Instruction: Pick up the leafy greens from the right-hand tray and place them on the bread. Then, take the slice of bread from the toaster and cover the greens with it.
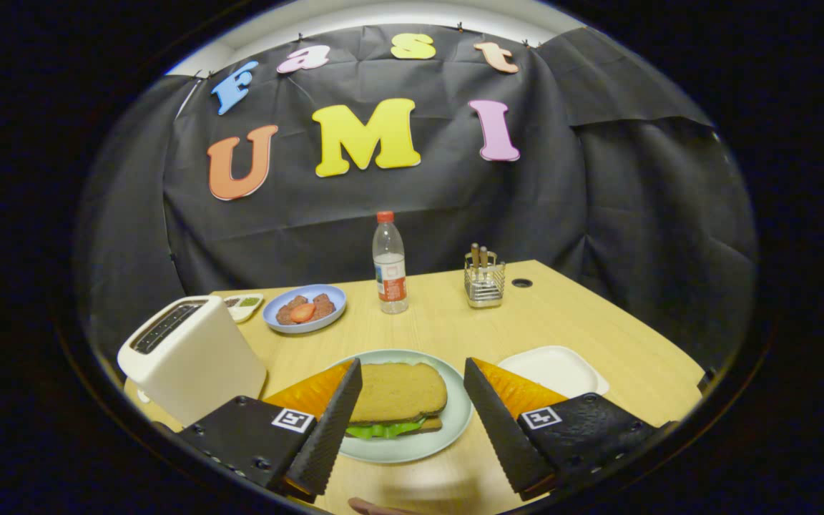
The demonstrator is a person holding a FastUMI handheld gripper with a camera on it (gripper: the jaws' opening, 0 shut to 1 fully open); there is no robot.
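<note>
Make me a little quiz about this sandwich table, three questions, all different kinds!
1. True or false: the gripper is squeezing the top bread slice.
2. What green thing peeks out under that slice? A) leafy greens B) a cucumber C) a napkin
3. Fill in: the white tray sits beside the pale green ____ holding the sandwich.

Key:
1. False. The fingers are spread apart, either side of the sandwich.
2. A, leafy greens.
3. Plate.

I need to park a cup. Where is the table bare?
Bare between bottle and sandwich plate, and right of the cutlery holder. Crowded around toaster and blue plate. Gripper is open.
</note>
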